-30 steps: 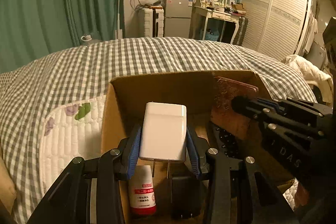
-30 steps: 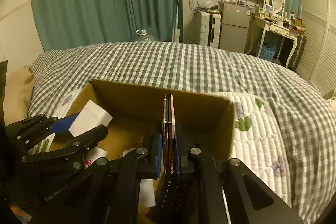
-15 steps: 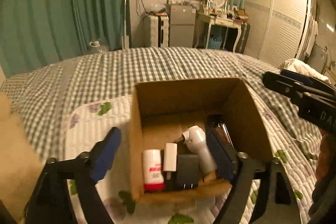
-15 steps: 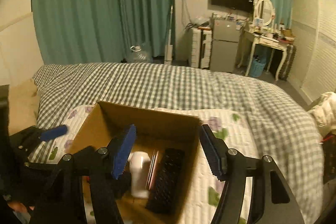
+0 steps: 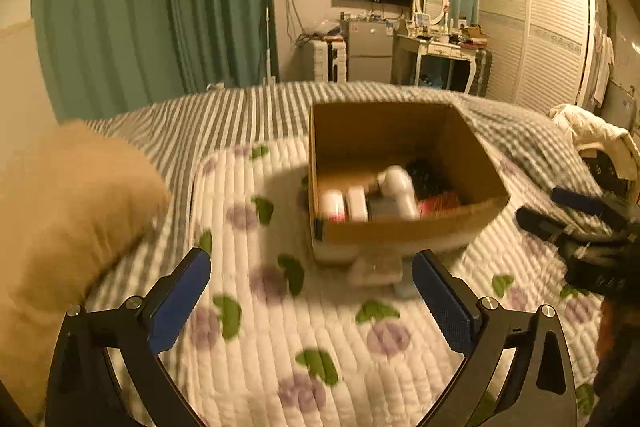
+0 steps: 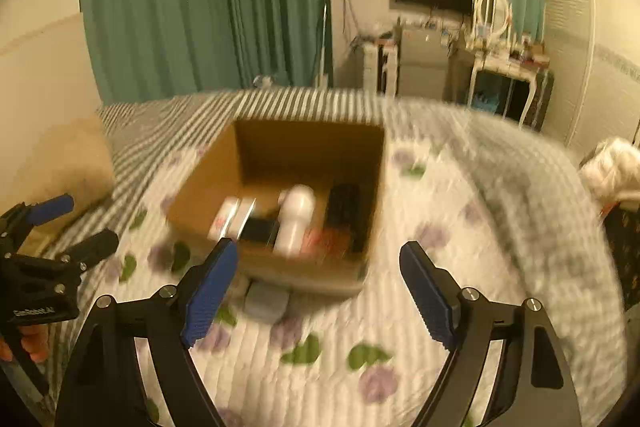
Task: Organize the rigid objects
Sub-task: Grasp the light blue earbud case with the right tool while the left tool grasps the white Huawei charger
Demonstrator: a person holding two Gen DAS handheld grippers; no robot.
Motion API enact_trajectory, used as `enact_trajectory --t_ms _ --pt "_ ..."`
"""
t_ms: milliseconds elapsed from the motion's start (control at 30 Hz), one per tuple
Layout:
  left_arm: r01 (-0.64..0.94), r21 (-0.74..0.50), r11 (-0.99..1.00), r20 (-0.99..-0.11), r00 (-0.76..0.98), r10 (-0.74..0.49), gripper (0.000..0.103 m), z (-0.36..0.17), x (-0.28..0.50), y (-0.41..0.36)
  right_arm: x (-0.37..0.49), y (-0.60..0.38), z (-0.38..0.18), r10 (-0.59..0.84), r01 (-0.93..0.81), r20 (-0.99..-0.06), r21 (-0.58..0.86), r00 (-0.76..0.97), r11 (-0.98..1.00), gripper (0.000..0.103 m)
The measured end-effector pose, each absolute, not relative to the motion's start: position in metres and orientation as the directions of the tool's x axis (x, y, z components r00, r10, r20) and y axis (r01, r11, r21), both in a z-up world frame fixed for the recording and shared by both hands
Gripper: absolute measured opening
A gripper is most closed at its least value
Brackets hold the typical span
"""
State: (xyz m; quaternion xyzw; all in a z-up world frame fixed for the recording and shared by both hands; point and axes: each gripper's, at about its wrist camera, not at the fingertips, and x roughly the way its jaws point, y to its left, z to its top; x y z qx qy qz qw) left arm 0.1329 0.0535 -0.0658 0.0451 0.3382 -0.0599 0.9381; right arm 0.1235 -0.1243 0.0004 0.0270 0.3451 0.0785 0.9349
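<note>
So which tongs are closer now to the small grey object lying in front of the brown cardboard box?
Probably the left. The small grey object lies just ahead of the open left tongs, by their right finger. The open right tongs sit slightly further back from it, beside the brown cardboard box.

An open cardboard box [image 5: 400,227] sits mid-frame, holding a white bottle [image 5: 398,189], a black remote [image 6: 344,207] and blurred small items.

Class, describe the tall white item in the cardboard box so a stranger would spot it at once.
Find the open cardboard box on the flower-print quilted mat on the bed. Among the things lined up along its near wall, look near the middle for the white item with a rounded top. It is the bulkiest white piece, between a dark block and something red.
</note>
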Motion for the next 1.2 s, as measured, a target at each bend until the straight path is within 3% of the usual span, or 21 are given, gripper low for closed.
enact_trajectory --t_ms 300,567,667,767,867,1200 --pt "0.128 0.068 0.989 -0.703 0.71 -0.043 0.103 -0.139 0.136 0.058 0.138 -0.094 -0.096 0.218 -0.201 -0.747 0.115 0.627 0.973 0.083" --pt "0.065 0.047 0.997 -0.735 0.679 -0.01 0.103 -0.174 0.151 0.077 0.175 -0.07 -0.135 0.242 -0.25 -0.795 0.117 0.557 0.961 0.083" --pt "0.072 0.053 0.996 -0.734 0.679 -0.01 0.103 -0.177 0.153 0.076 0.195 -0.056 -0.15 0.178 -0.269 -0.812 0.026 0.556 0.963 0.082" --pt "0.097 0.054 0.994 -0.732 0.681 -0.026 0.103 -0.177 0.154 0.07 0.196 -0.054 -0.15 0.185 -0.287 -0.805 0.02 0.564 0.958 0.075" --pt "0.11 0.052 0.993 -0.732 0.68 -0.037 0.103 -0.173 0.156 0.063 0.194 -0.057 -0.149 0.203 -0.295 -0.798 0.034 0.567 0.955 0.056" --pt "0.167 0.033 0.985 -0.742 0.664 -0.088 0.103 -0.173 0.175 0.022 0.157 -0.109 -0.111 0.166 -0.154 -0.731 0.084 0.662 0.984 0.056"
